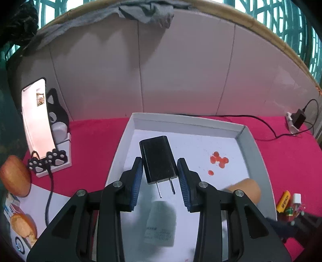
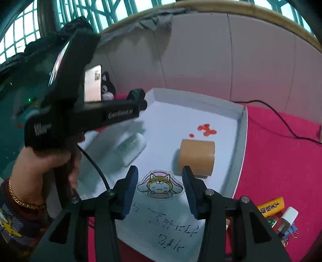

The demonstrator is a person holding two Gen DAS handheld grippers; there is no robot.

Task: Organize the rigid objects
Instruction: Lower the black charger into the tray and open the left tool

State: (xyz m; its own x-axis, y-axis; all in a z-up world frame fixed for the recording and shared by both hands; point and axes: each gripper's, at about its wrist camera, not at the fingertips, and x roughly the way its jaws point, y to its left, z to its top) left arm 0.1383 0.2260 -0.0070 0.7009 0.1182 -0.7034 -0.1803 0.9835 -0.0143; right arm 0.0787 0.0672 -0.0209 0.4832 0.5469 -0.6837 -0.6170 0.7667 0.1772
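The shallow white cardboard tray [image 2: 240, 129] has bare floor at its middle and far corner; a tan tape roll [image 2: 196, 158] and white rectangular box [image 2: 130, 150] flank it, with 1 low wall around.

Two wrist fisheyes angle steeply down, close over the white tray [image 1: 128, 129] [image 2: 240, 129]; both share its red-spotted far corner and the tape roll [image 1: 246, 188] [image 2: 196, 156].

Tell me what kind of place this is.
Probably a home, at a makeshift desk: a red cloth covers the surface, a phone stands on a cat-shaped holder, and a white box lid serves as a sorting tray, with latticed windows behind.
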